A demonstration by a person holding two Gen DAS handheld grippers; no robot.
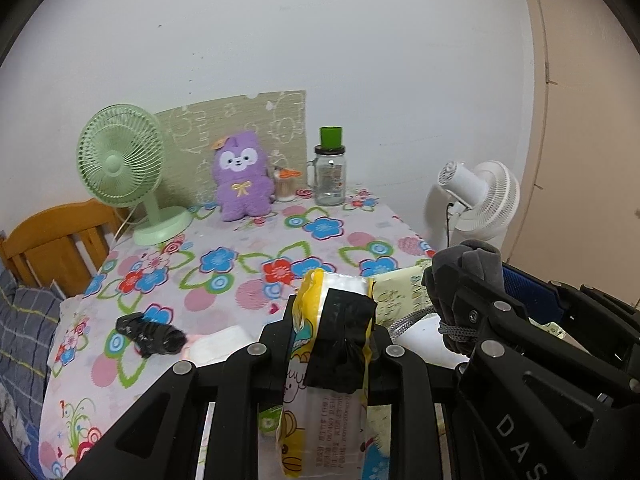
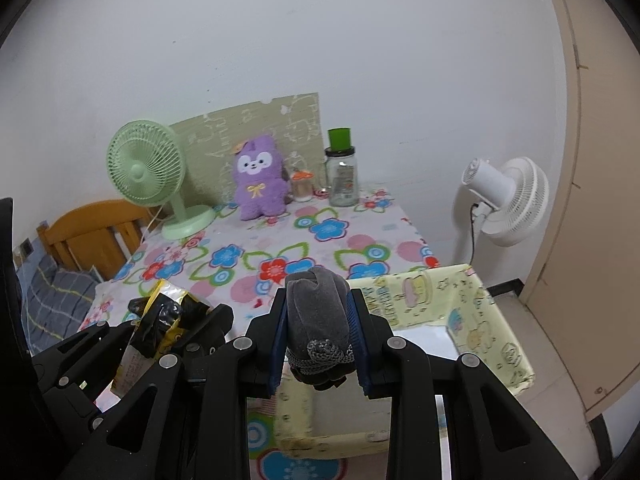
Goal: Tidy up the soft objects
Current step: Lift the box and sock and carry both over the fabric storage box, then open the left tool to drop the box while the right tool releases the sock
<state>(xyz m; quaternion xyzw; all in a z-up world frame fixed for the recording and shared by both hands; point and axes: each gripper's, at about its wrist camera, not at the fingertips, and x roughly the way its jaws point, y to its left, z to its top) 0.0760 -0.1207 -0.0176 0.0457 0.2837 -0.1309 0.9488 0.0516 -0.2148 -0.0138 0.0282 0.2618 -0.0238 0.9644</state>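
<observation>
Plain white wall (image 1: 320, 40), wooden bed frame (image 1: 52, 240)

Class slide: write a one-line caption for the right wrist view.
Right hand-held gripper grips a grey drawstring pouch above the yellow storage box.

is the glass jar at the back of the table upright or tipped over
Upright. The glass jar stands on its base on the floral tablecloth, beside the purple plush, with a green cup sitting level on its lid.
</observation>
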